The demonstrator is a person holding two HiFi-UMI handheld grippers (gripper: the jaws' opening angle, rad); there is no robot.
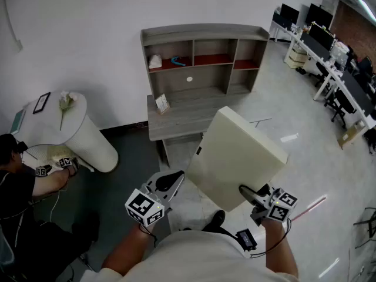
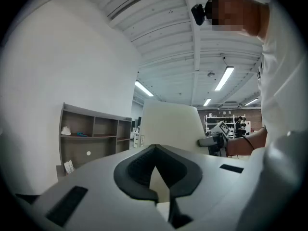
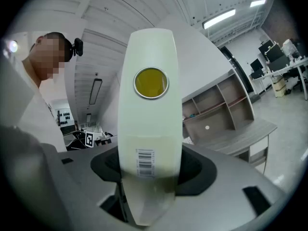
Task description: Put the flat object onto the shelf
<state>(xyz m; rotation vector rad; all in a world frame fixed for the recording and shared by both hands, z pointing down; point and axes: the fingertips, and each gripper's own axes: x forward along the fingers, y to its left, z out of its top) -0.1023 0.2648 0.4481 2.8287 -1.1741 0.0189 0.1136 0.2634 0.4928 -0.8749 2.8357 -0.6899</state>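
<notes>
The flat object is a large cream slab, held tilted in the air in front of the shelf. My right gripper is shut on its lower right edge. In the right gripper view the slab's thin edge, with a barcode label and a yellow disc, rises from between the jaws of that gripper. My left gripper hangs just left of the slab with its jaws together and nothing in them. The left gripper view shows the slab beyond the jaws of that gripper.
The grey shelf has cubbies above a desk top; a white thing and a blue thing lie in the left cubby, and a card stands on the desk. A white round table and a seated person are at left. Office desks stand far right.
</notes>
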